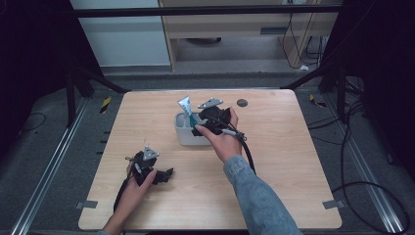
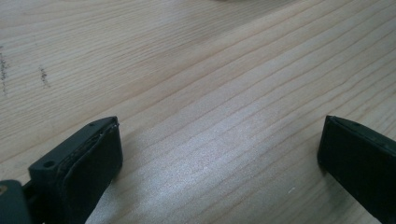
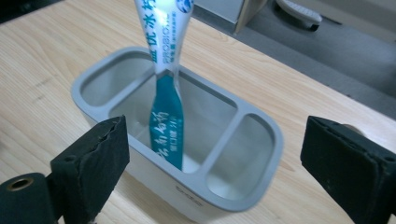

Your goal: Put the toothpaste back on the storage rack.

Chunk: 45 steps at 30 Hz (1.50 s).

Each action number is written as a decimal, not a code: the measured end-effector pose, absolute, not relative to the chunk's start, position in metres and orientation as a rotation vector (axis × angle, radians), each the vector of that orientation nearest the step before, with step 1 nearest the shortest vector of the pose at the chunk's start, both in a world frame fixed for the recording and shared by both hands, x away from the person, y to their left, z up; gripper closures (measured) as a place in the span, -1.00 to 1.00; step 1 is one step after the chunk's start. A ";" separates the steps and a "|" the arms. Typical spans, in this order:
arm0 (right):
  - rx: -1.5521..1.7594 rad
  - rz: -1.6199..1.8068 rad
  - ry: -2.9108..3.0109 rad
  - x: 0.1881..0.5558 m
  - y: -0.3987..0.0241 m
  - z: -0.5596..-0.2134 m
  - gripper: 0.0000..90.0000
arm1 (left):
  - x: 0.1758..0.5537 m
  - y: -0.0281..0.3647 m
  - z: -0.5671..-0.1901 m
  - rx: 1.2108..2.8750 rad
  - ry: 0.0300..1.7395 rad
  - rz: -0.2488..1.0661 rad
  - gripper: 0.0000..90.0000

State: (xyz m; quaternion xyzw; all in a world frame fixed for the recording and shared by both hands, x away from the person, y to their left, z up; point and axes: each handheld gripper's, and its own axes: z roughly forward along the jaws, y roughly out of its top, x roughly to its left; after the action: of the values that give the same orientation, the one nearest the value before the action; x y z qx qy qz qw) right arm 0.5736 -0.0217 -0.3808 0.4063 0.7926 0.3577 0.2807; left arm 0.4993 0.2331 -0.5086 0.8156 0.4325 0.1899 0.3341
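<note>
A grey-white holder (image 1: 184, 135) with three compartments stands at the middle of the wooden table (image 1: 293, 161). A white and teal toothpaste tube (image 1: 186, 106) stands in its middle compartment, leaning, with its flat end up. My right gripper (image 1: 199, 120) hovers at the holder's right side, open. In the right gripper view the jaws stand wide apart in front of the holder (image 3: 261, 126), and the tube (image 3: 166, 116) rises free between and beyond them, touched by neither pad. My left gripper (image 1: 169, 174) rests at the front left, open over bare wood (image 2: 219, 154).
A small dark round disc (image 1: 242, 103) lies near the table's far edge. Black frame struts (image 1: 100, 81) flank the far corners. The right gripper's cable (image 1: 248, 152) runs along the forearm. Beyond the table stands a wooden cabinet (image 1: 235, 24).
</note>
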 end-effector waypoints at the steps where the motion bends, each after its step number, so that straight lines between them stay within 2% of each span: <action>1: 1.083 0.954 2.129 0.573 -0.024 -0.380 -0.84 | 0.499 0.233 -0.509 2.129 1.129 0.497 -1.00; 12: 1.108 0.954 2.108 0.570 -0.044 -0.372 -0.79 | 0.499 0.232 -0.509 2.125 1.129 0.497 -1.00; 17: 1.068 0.923 2.112 0.567 -0.057 -0.370 -0.66 | 0.499 0.233 -0.509 2.127 1.128 0.497 -1.00; 21: 1.013 0.931 2.077 0.564 -0.067 -0.373 -0.63 | 0.499 0.232 -0.509 2.127 1.128 0.497 -1.00; 28: 1.000 0.928 2.065 0.562 -0.085 -0.376 -0.64 | 0.499 0.233 -0.509 2.127 1.128 0.497 -1.00; 36: 1.038 0.914 2.074 0.557 -0.099 -0.380 -0.75 | 0.499 0.233 -0.509 2.128 1.128 0.497 -1.00; 45: 1.089 0.909 2.024 0.552 -0.136 -0.383 -0.76 | 0.499 0.233 -0.509 2.127 1.129 0.497 -1.00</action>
State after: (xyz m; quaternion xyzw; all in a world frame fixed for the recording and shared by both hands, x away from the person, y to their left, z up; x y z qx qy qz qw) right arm 0.5519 -0.1358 -0.3831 0.4160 0.7733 0.3474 0.3289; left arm 0.4992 0.2325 -0.5086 0.8153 0.4325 0.1904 0.3347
